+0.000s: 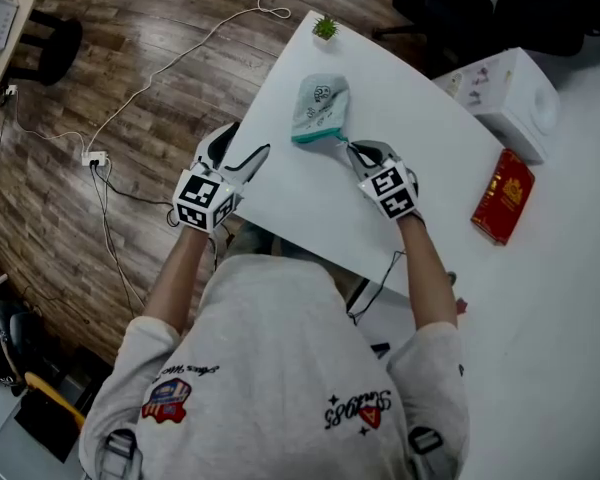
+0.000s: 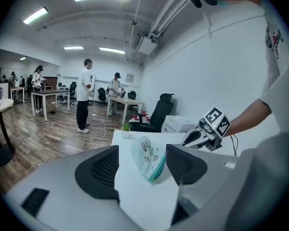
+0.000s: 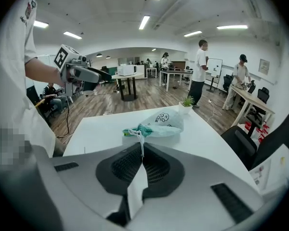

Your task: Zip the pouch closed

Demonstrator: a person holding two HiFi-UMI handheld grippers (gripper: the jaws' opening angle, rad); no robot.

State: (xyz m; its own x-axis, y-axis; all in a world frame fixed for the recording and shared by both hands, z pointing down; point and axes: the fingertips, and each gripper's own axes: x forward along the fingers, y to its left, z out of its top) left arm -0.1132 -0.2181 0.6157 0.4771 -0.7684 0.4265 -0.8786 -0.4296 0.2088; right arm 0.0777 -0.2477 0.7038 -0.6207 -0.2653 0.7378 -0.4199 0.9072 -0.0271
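A pale green pouch (image 1: 320, 103) with cartoon prints and a teal zipper edge (image 1: 315, 137) lies near the far end of the white table (image 1: 310, 208). My right gripper (image 1: 352, 150) is at the zipper end, shut on the pouch's white zipper pull cord (image 3: 142, 139), which runs taut from the pouch (image 3: 159, 123) down into the closed jaws (image 3: 142, 151). My left gripper (image 1: 248, 148) hovers open over the table's left edge, apart from the pouch. Between its spread fingers, the left gripper view shows the pouch (image 2: 148, 157) and the right gripper (image 2: 195, 137).
A small potted plant (image 1: 325, 28) stands at the table's far corner. On the adjoining table to the right sit a white box (image 1: 510, 93) and a red box (image 1: 503, 196). Cables (image 1: 110, 168) trail over the wooden floor at left. People stand at desks (image 2: 84, 95) farther off.
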